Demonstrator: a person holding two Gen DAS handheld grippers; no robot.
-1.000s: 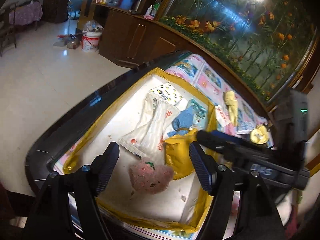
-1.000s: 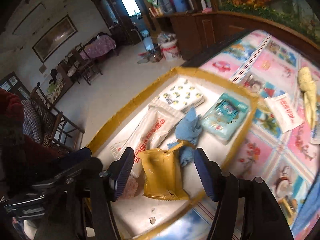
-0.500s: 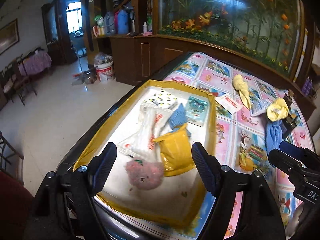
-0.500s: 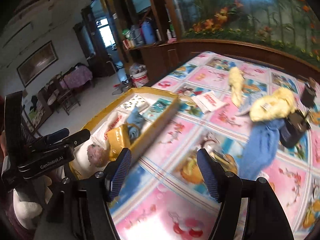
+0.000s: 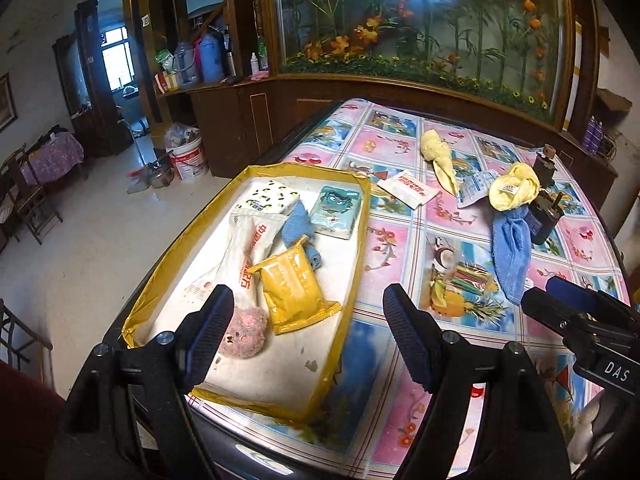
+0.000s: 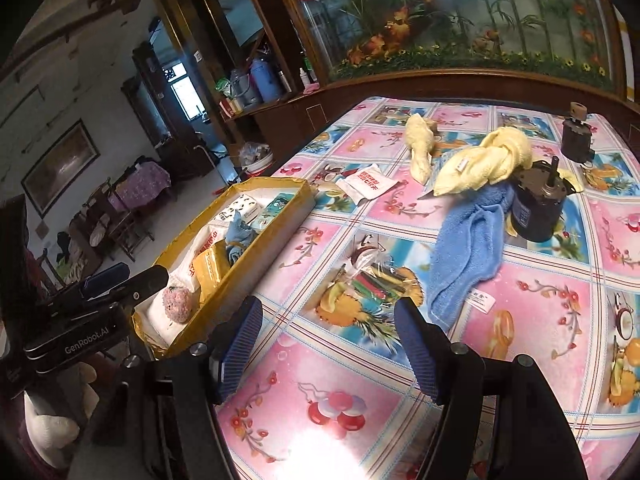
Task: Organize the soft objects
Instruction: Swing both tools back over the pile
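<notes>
A yellow-rimmed tray (image 5: 360,240) (image 6: 280,224) on the table's left end holds a yellow packet (image 5: 294,290), a pink plush ball (image 5: 245,332) (image 6: 178,304), a small blue cloth (image 5: 298,226), white bags and tissue packs. Out on the tablecloth lie a blue towel (image 5: 510,250) (image 6: 466,252), a knotted yellow cloth (image 5: 514,186) (image 6: 484,164), a second yellow cloth (image 5: 438,158) (image 6: 420,146), a white sachet (image 5: 408,188) and a clear bag of coloured pieces (image 6: 374,282). My left gripper (image 5: 308,328) hangs open above the tray's near end. My right gripper (image 6: 330,344) is open over the tablecloth, holding nothing.
Two dark motor-like cylinders (image 6: 538,208) (image 6: 576,138) stand by the towel at the right. A wooden cabinet with a flower-painted glass panel (image 5: 400,20) runs behind the table. The floor drops away at the left, with a white bucket (image 5: 188,158) and chairs.
Both grippers have pulled back and up from the tray. The right gripper left the yellow packet lying in the tray and swung right over the tablecloth. The left view now takes in the whole table.
</notes>
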